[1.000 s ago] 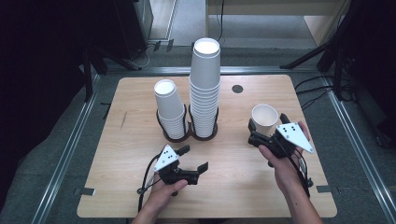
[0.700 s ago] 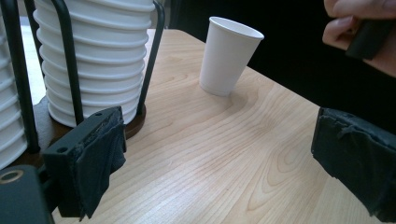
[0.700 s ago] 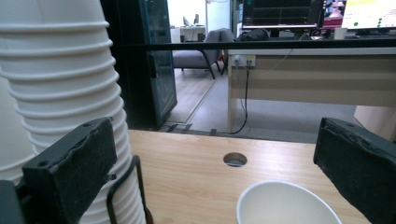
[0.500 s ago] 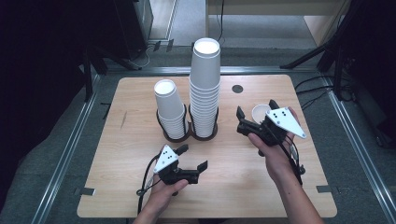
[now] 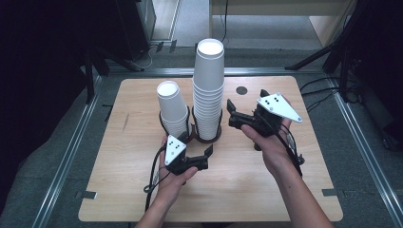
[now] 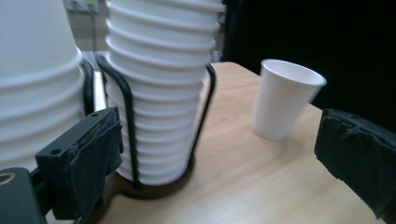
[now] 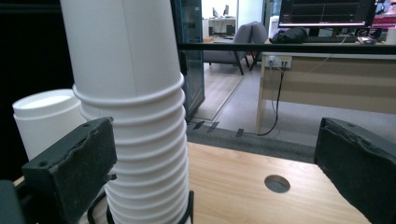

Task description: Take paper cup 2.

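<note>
Two stacks of white paper cups stand in a black wire holder (image 5: 207, 137): a tall stack (image 5: 209, 90) (image 7: 135, 116) and a short stack (image 5: 172, 107). A single white cup (image 6: 285, 105) stands upright on the table to the right of the holder. My left gripper (image 5: 197, 145) (image 6: 219, 177) sits low in front of the holder. Its jaws have just been opening and nothing is between the pads. My right gripper (image 5: 247, 100) (image 7: 215, 172) hovers open to the right of the tall stack, pointing at it and holding nothing. In the high view it hides the single cup.
The wooden table (image 5: 138, 190) has a round hole (image 5: 242, 90) (image 7: 277, 183) near its far edge. Metal rails run along the floor on both sides. Beyond the table are a desk, chairs and a monitor (image 7: 327, 11).
My right gripper has risen and moved left from beside the single cup toward the tall stack, and now covers that cup from above. My left gripper has edged slightly toward the holder.
</note>
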A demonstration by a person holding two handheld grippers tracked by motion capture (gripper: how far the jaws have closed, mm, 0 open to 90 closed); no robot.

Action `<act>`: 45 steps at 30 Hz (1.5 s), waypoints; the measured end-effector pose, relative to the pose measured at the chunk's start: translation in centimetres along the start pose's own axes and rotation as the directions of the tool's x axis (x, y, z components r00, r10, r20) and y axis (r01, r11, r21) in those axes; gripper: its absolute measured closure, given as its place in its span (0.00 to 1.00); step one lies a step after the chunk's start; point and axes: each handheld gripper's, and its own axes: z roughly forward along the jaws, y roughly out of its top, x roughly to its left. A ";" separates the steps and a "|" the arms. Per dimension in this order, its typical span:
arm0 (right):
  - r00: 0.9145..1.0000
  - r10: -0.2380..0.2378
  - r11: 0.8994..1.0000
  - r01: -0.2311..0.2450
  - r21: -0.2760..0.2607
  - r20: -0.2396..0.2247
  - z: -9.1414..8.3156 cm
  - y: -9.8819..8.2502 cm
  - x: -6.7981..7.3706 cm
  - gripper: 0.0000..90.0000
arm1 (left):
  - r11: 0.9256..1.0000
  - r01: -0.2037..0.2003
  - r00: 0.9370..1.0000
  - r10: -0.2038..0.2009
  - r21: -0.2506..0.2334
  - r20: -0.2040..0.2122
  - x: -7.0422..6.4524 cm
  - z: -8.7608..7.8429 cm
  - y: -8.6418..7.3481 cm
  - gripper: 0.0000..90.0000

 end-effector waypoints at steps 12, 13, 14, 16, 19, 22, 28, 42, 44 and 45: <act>0.997 0.038 0.999 -0.039 -0.006 -0.073 2.4 1.3 2.1 0.00 | 0.998 -0.042 0.991 0.036 -0.045 -0.132 0.6 2.7 2.5 0.01; 0.996 0.043 0.999 -0.043 -0.005 -0.076 2.6 1.5 2.2 0.00 | 0.998 -0.039 0.990 0.032 -0.050 -0.138 0.5 3.0 2.7 0.01; 0.995 0.046 0.999 -0.047 -0.009 -0.083 2.8 1.6 2.4 0.00 | 0.998 -0.042 0.989 0.034 -0.056 -0.145 0.5 3.2 2.9 0.01; 0.994 0.049 0.999 -0.050 -0.008 -0.098 3.3 2.0 2.8 0.00 | 0.997 -0.050 0.988 0.040 -0.060 -0.149 0.4 3.5 3.1 0.01; 0.992 0.052 0.999 -0.053 -0.005 -0.119 4.0 2.6 3.5 0.00 | 0.996 -0.059 0.987 0.049 -0.066 -0.154 0.1 4.2 3.6 0.01; 0.991 0.046 0.999 -0.046 0.002 -0.124 4.9 3.1 4.0 0.00 | 0.995 -0.068 0.985 0.056 -0.072 -0.161 -0.2 4.7 3.9 0.01; 0.992 0.040 0.999 -0.037 0.024 -0.123 6.3 3.5 4.7 0.00 | 0.993 -0.094 0.976 0.077 -0.075 -0.202 -0.5 5.8 4.1 0.01; 0.992 0.026 0.998 -0.019 0.057 -0.125 9.0 4.0 4.9 0.04 | 0.993 -0.077 0.974 0.056 -0.087 -0.219 -0.2 7.1 4.8 0.07; 0.992 0.029 0.998 -0.022 0.055 -0.124 9.3 3.8 4.8 0.07 | 0.993 -0.075 0.972 0.054 -0.086 -0.227 -0.2 7.2 4.8 0.09; 0.991 0.033 0.998 -0.026 0.055 -0.131 9.5 3.6 4.8 0.09 | 0.993 -0.079 0.971 0.057 -0.089 -0.231 -0.3 7.3 4.8 0.12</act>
